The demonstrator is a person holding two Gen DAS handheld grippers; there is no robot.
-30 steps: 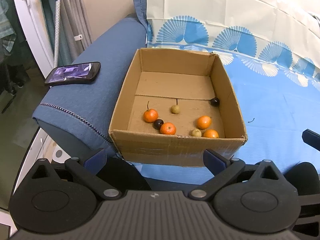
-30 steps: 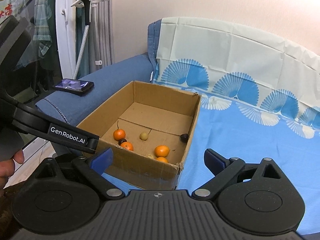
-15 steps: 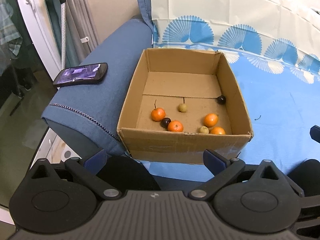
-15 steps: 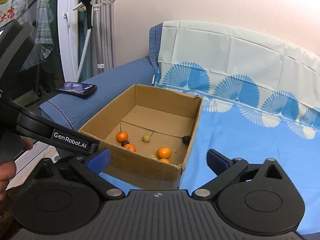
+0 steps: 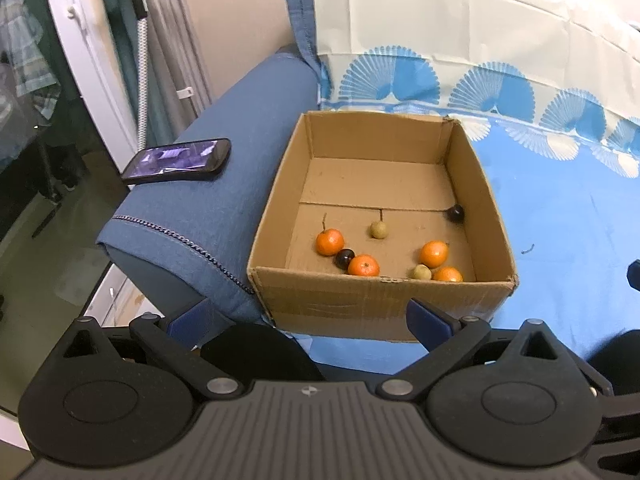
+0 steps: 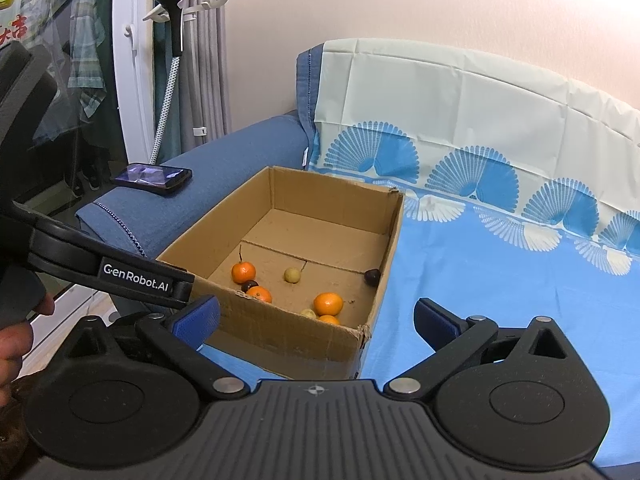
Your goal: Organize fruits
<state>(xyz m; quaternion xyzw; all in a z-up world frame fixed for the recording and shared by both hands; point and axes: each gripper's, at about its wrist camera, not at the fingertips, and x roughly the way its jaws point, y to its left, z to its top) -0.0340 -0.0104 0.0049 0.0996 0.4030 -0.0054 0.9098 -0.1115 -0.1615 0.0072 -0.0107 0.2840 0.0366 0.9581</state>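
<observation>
Both the left gripper (image 5: 308, 316) and right gripper (image 6: 316, 322) have fingers spread wide, empty, short of the cardboard box (image 5: 380, 304) of tangerines (image 5: 330, 242).

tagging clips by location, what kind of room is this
Probably a living room at home: a blue sofa with a fan-print cover, a phone on its armrest, and a garment steamer by a glass door. A cardboard box of fruit sits on the seat.

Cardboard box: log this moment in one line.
cardboard box: on sofa | fruit: eight inside | left claw: open, empty | right claw: open, empty
</observation>
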